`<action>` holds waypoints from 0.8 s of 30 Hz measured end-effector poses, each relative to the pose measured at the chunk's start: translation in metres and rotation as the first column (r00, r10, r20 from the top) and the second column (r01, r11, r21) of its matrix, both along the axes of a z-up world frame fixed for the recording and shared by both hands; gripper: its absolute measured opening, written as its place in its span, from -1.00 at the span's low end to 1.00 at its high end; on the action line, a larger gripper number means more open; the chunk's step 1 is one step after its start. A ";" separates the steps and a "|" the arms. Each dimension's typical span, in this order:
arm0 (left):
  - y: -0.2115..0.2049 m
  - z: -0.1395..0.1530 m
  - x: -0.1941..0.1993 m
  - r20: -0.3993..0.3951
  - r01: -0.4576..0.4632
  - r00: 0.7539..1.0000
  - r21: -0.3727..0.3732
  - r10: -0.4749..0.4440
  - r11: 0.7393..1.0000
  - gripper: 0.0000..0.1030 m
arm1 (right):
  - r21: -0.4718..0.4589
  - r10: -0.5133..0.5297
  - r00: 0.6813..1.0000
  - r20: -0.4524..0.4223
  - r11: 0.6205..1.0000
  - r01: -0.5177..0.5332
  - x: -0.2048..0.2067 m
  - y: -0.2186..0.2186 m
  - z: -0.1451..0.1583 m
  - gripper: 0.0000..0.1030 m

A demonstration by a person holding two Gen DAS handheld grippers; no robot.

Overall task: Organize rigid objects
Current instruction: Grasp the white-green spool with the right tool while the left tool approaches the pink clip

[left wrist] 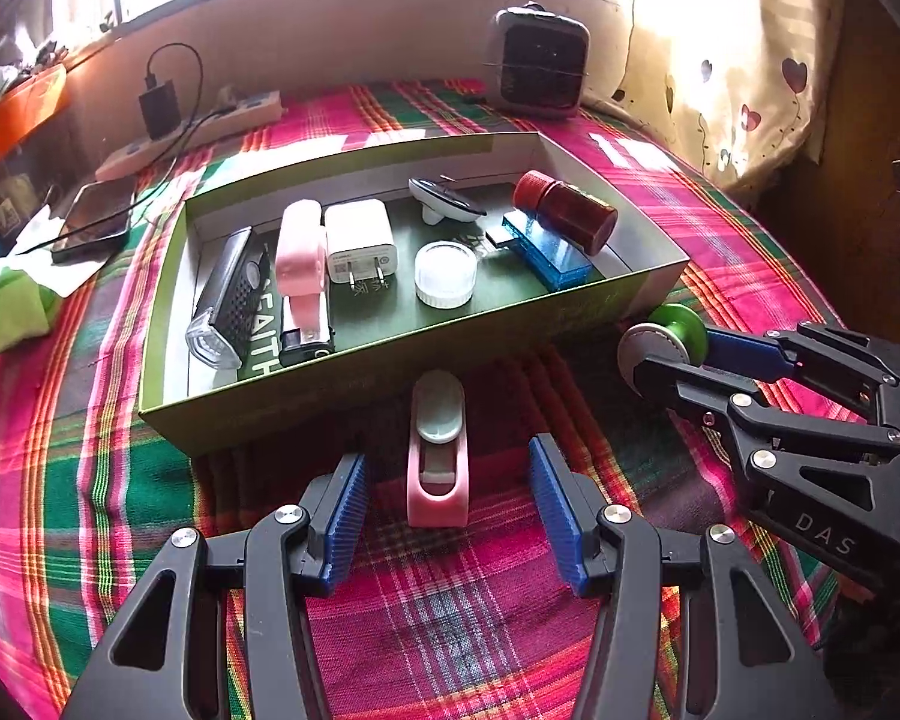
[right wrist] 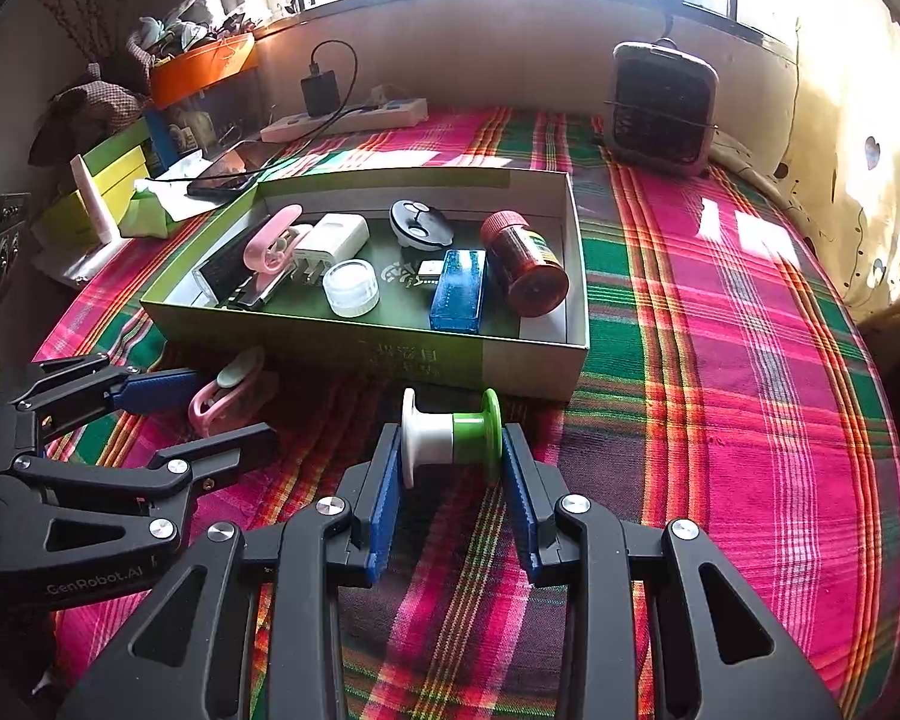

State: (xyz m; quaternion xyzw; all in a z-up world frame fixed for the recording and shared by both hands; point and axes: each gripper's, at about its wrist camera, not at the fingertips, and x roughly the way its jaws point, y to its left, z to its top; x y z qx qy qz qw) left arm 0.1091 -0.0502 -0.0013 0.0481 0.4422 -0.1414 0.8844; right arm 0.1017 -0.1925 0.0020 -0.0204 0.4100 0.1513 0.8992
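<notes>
A pink clip-like holder (left wrist: 437,468) lies on the plaid cloth just in front of the green box (left wrist: 354,387). My left gripper (left wrist: 447,457) stands open around it, pads apart from its sides; the right wrist view shows that same left gripper (right wrist: 201,417) and holder (right wrist: 229,399) at lower left. A white-and-green spool (right wrist: 452,435) sits by the box's (right wrist: 510,363) near right corner, and my right gripper (right wrist: 450,444) is shut on its two flanges. From the left wrist view, the right gripper (left wrist: 673,355) and spool (left wrist: 683,330) are at the right.
The box holds a red bottle (left wrist: 567,210), blue case (left wrist: 549,252), white jar (left wrist: 445,273), white charger (left wrist: 360,249), another pink clip (left wrist: 300,252) and a black lamp (left wrist: 225,300). A heater (left wrist: 537,63), power strip (left wrist: 198,129) and phone (left wrist: 93,222) lie behind.
</notes>
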 end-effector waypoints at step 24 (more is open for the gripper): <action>-0.001 -0.002 0.006 0.039 -0.052 0.998 0.048 0.050 0.997 -0.38 | 0.009 0.006 1.000 0.001 1.000 -0.006 0.002 -0.001 -0.001 -0.35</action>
